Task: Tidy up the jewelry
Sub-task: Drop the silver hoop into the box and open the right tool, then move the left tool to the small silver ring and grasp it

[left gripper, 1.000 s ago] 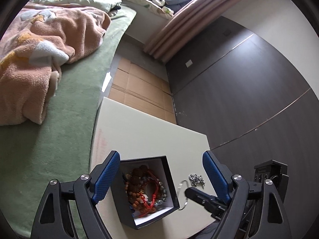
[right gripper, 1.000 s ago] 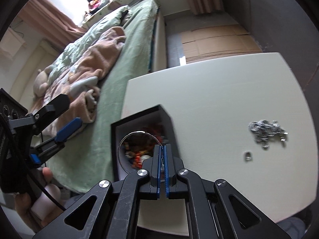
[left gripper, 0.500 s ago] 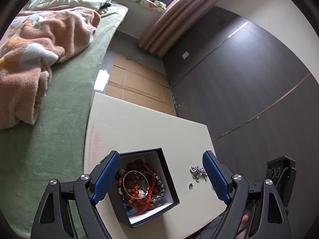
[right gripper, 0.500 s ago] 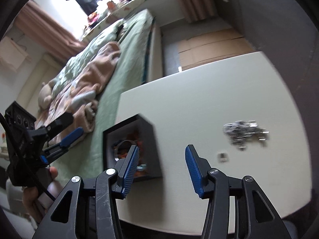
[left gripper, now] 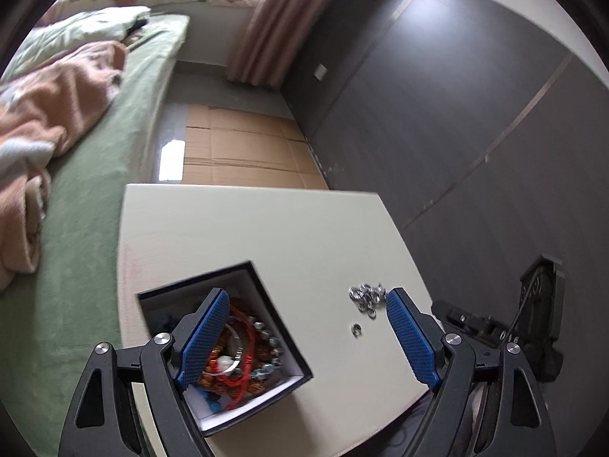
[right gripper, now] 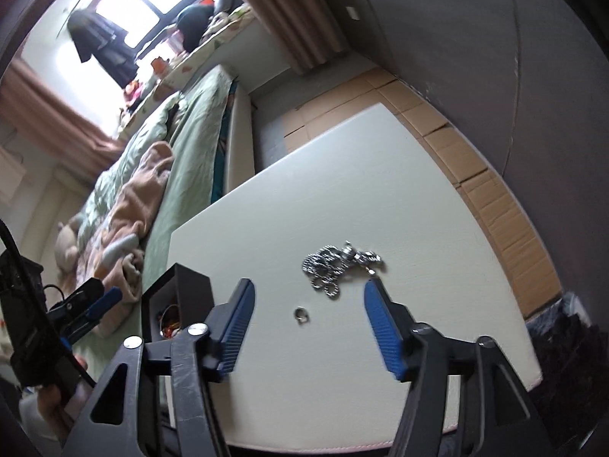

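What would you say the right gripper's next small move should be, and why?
Probably lower the right gripper over the small ring and close. Its jaws have just been opening and hold nothing, the ring lies between them on the table, and the chain beyond also remains outside the box.

Bangle now in box (left gripper: 266, 327), right tool (right gripper: 308, 327) opening, empty.

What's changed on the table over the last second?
The right hand-held gripper let go of the thin silver bangle into the black square box, its jaws just opening, and swung toward the small silver ring. The silver chain pile, ring and left hand-held gripper's opening stayed unchanged.
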A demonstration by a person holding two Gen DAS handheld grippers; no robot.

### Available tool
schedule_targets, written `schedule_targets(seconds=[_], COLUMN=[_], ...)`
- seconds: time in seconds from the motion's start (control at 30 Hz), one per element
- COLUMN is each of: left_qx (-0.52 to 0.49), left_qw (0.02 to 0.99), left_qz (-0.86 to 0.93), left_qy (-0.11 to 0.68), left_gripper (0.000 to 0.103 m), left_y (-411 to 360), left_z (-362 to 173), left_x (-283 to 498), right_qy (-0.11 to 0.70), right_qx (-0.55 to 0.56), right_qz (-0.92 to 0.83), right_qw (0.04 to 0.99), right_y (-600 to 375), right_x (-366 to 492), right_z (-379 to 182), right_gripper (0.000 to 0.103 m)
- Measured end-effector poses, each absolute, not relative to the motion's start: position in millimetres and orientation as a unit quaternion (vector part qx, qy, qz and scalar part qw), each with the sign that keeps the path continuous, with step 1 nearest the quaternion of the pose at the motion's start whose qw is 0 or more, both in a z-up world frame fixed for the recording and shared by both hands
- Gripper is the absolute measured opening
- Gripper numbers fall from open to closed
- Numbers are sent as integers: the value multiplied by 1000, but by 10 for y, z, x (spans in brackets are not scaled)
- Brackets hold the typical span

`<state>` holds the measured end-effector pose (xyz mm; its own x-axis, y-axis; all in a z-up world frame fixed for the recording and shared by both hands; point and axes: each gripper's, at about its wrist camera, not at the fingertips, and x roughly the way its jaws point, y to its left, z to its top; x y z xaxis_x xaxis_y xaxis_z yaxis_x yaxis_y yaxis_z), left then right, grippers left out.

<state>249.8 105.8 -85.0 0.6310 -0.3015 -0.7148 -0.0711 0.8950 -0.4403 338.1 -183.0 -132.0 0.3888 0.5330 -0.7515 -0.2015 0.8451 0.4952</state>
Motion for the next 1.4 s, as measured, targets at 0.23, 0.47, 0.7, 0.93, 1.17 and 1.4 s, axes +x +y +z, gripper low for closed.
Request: schedule_targets(seconds=[0.23, 0.47, 0.7, 0.93, 1.17, 1.4], left_qx=[-156, -109, -88, -76, -42, -15], left_qw=[861, 845, 816, 809, 808, 806], left_qz=[-78, -102, -93, -59, -3, 14], left_qy=[478, 513, 563, 580, 587, 591], left_gripper=[85, 78, 47, 38, 32, 27], left_y=[557, 75, -182, -362, -471, -523], left_z=[-1031, -1172, -1474, -1672, -1818, -1858], left_x=[2722, 2936, 3150, 3226, 3294, 3278], right_qy=[488, 505, 474, 467, 476, 476], right_qx=[172, 202, 257, 260, 290, 307], right_qz=[234, 228, 228, 197, 216, 218], right_qw=[823, 807, 811, 822, 802, 795], right_y=[-1904, -2205, -2617, -2733, -2786, -2854], right_x=[3326, 3360, 3293, 3263, 3324, 3322], right_z=[-1264, -1353, -1323, -1295, -1363, -1398], right_gripper=[99, 99, 99, 99, 99, 99])
